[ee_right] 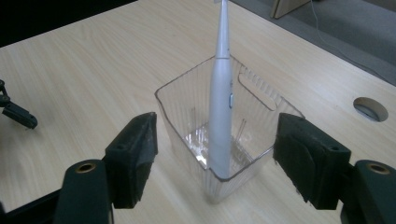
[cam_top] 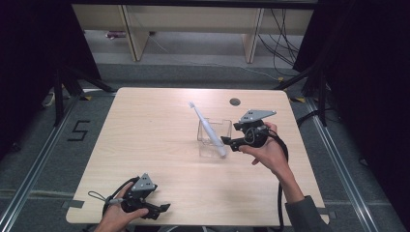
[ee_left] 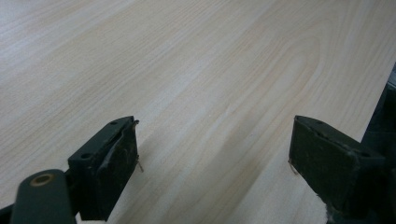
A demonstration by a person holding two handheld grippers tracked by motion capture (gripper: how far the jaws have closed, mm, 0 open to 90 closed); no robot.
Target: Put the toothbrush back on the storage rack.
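Note:
A white electric toothbrush (cam_top: 207,127) (ee_right: 220,107) stands tilted inside a clear ribbed plastic bin (cam_top: 213,137) (ee_right: 229,130), its base in the bin's near corner and its head leaning out past the far rim. My right gripper (cam_top: 225,141) (ee_right: 215,158) is open just beside the bin, with one jaw on either side of that near corner and touching nothing. My left gripper (cam_top: 164,209) (ee_left: 215,158) is open low over bare wood at the table's front left, empty.
The light wooden table (cam_top: 159,145) has a round cable hole (cam_top: 235,102) (ee_right: 370,108) behind the bin. Black cables trail from both grippers. Table legs and wires stand on the grey floor beyond the far edge.

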